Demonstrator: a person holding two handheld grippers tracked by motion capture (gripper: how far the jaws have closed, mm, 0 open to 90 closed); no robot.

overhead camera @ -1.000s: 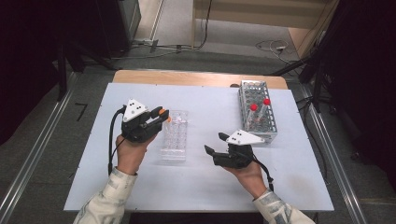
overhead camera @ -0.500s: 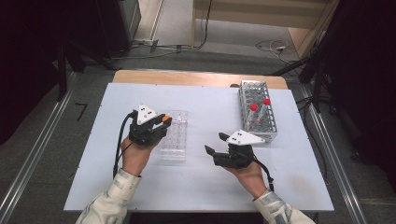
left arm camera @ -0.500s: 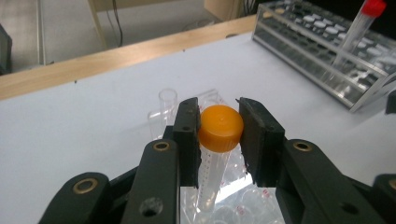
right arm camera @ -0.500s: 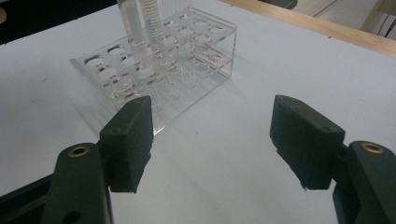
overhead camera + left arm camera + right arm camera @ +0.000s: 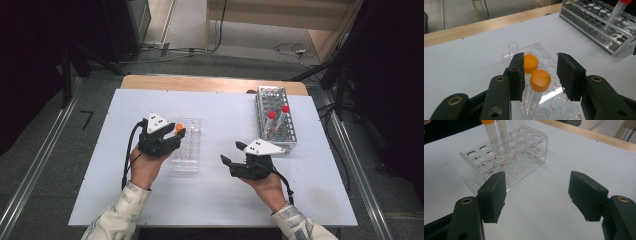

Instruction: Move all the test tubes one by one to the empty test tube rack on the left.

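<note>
A clear plastic tube rack [image 5: 186, 150] lies left of the table's middle. Two orange-capped tubes [image 5: 539, 80] stand in it, and an uncapped clear tube [image 5: 512, 47] stands at its far end. My left gripper [image 5: 176, 134] hovers over the rack's left side, open. In the left gripper view the left gripper [image 5: 540, 65] has its jaws on either side of the two tubes, and the farther orange cap [image 5: 531, 63] is against the left jaw. My right gripper [image 5: 231, 153] rests open right of the rack with nothing between its fingers. In the right gripper view the rack [image 5: 506, 152] lies ahead of the right gripper [image 5: 537, 187].
A metal tube rack [image 5: 276, 131] stands at the back right of the white table [image 5: 220, 200] and holds two red-capped tubes [image 5: 271, 116]. A wooden strip [image 5: 210, 83] runs along the far edge. Dark equipment and cables lie on the floor beyond.
My left gripper has shifted a little to the right and nearer, over the clear rack, so that the orange-capped tubes now lie between its jaws. The right gripper has stayed put.
</note>
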